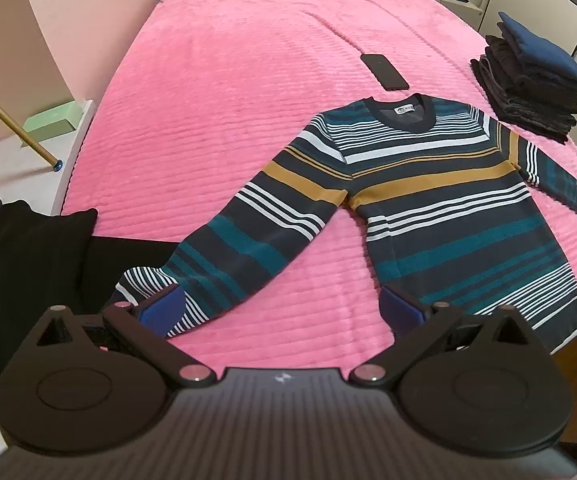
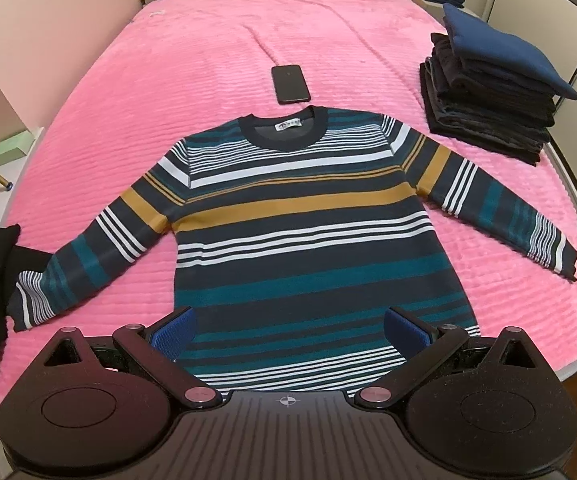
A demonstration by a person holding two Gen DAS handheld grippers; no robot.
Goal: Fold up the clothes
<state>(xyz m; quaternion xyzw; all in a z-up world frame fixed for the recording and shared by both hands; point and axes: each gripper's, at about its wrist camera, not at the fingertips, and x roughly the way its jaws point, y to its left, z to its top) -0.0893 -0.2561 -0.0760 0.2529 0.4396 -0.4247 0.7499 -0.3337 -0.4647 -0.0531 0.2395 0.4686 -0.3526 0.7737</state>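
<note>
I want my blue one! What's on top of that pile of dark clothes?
A folded navy garment lies on top of the dark pile on the pink bed cover. What the clothes beneath it are is hidden; only their edges show.

Striped long-sleeved sweater [image 2: 300, 216] flat, unfolded, sleeves spread, on pink bedspread [image 2: 168, 60]

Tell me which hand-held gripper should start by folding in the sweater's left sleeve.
Left. The left hand-held gripper hangs open with its finger right at the left sleeve cuff, while the right hand-held gripper is centred over the sweater hem.
</note>
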